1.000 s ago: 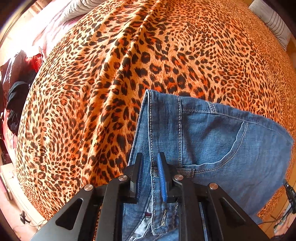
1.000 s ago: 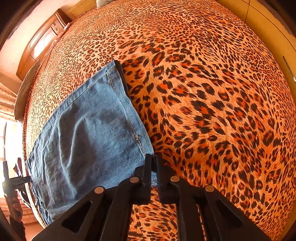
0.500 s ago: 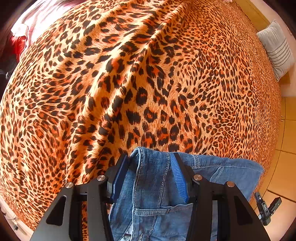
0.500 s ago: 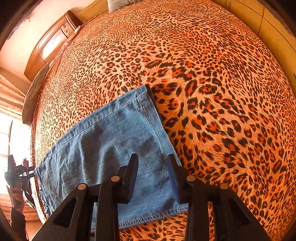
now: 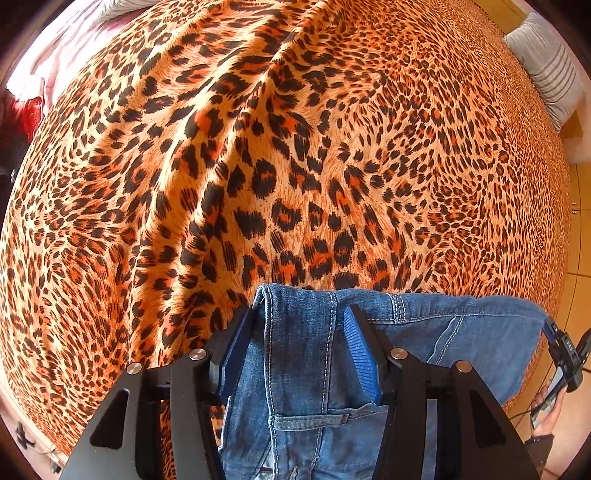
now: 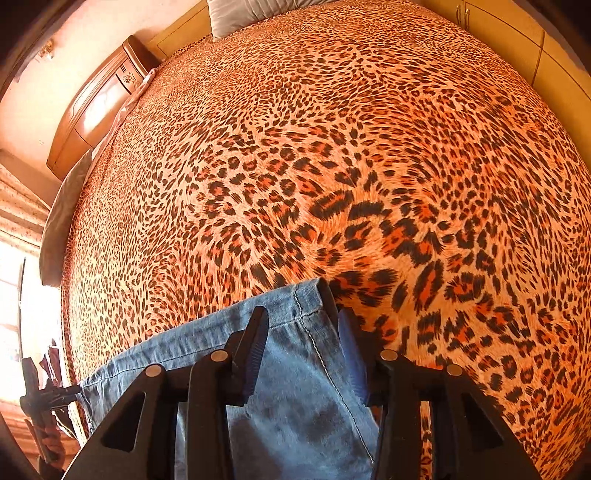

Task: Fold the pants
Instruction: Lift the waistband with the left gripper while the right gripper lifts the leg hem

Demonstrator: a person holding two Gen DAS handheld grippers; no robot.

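Observation:
Blue jeans point(image 5: 461, 332) lie flat on a leopard-print bedcover point(image 5: 295, 147). In the left wrist view my left gripper point(image 5: 297, 314) points down over the waistband corner. Its jaws are opening, and the stitched denim edge lies loose between the blue pads point(image 5: 360, 354). In the right wrist view the leg end of the jeans point(image 6: 207, 350) lies on the bedcover point(image 6: 332, 147). My right gripper point(image 6: 303, 314) stands over the hem corner, jaws opening, with the seam between the fingers and untouched.
A striped pillow point(image 5: 546, 66) lies at the far right, another pillow point(image 6: 251, 11) at the bed's head beside a wooden headboard point(image 6: 99, 103). Red and dark clothes point(image 5: 18, 118) sit off the left edge. Tiled floor point(image 5: 580, 221) borders the bed; a hand point(image 5: 550, 410) shows there.
Both grippers were shut on the denim a second ago and have let go, their jaws spreading. The jeans now rest on the bed and sit lower in both views.

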